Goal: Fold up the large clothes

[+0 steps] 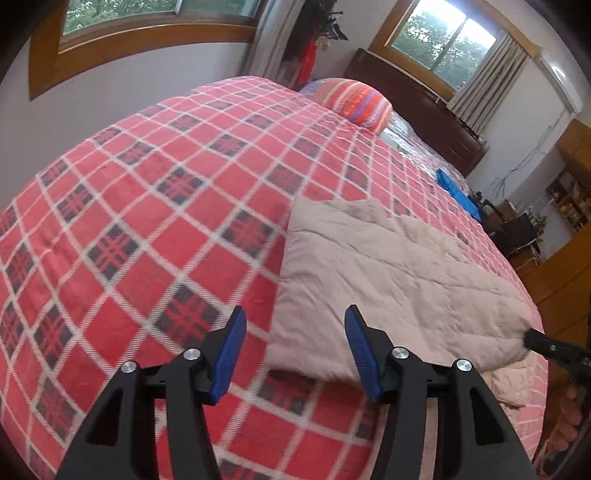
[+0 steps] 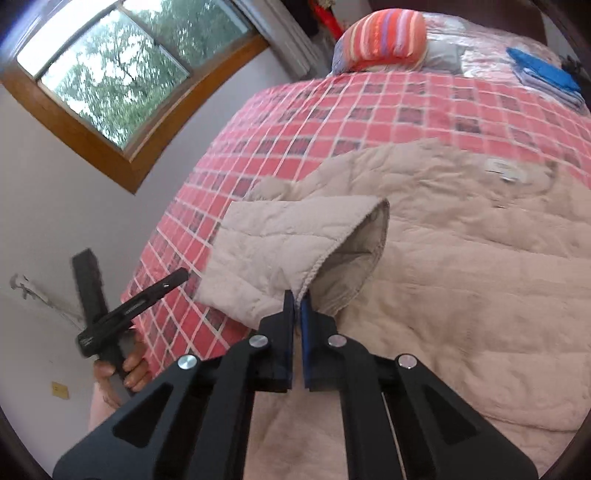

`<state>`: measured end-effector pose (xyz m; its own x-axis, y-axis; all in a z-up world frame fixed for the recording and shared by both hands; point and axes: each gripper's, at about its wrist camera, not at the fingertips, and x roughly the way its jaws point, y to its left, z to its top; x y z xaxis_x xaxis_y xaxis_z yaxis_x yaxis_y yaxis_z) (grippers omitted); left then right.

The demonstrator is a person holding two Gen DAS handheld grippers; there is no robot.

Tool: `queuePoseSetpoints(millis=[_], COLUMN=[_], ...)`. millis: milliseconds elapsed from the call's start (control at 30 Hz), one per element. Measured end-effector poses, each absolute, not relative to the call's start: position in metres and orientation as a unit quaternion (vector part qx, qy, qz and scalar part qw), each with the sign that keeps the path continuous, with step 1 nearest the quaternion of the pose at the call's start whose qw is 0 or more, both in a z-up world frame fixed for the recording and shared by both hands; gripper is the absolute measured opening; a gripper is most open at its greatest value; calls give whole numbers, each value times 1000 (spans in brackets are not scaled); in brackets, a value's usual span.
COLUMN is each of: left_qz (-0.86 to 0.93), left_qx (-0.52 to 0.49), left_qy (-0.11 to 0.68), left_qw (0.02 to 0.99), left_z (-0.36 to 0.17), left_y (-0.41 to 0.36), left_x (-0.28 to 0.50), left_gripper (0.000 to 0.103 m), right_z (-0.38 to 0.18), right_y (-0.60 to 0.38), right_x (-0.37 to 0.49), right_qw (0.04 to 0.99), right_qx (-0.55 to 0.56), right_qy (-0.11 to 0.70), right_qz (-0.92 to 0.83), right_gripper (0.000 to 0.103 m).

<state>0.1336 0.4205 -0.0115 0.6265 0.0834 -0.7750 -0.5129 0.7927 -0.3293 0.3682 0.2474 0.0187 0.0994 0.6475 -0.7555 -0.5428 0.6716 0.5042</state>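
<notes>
Quilted beige jacket [image 2: 461, 266] lies spread across the red plaid blanket [image 1: 147, 221], filling the centre and right of the right wrist frame; right gripper [image 2: 296, 299] is clamped on its ribbed sleeve cuff [image 2: 354, 240], lifted and curled; left gripper [image 1: 295, 325] hovers with blue-padded fingers apart, lower centre of its frame; striped bolster pillow [image 2: 384, 37] sits upper centre.

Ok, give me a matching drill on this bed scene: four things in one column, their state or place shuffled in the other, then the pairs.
Things
1. left gripper
2. right gripper
3. striped orange-and-purple pillow
4. folded blue cloth

States or places
A. shut on the edge of the beige quilted jacket
B. lying flat by the far right edge of the bed
C. open, holding nothing
D. at the head of the bed, beyond the red plaid blanket

Pairs: 1-C, 2-A, 3-D, 4-B
</notes>
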Motion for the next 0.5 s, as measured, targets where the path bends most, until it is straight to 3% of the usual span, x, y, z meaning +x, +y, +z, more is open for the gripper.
queuePoseSetpoints(millis=[267,500], left_qz=[139,103], left_qx=[-285,-301], left_qy=[407,423], left_qw=[857,849], left_z=[-18,-29], left_y=[401,382], left_x=[167,196], left_gripper=[56,56], right_z=[37,16], right_y=[138,66], right_x=[381,395], right_qw=[786,800], right_qx=[76,118], right_qy=[506,515], right_qz=[347,283], right_gripper=[2,2])
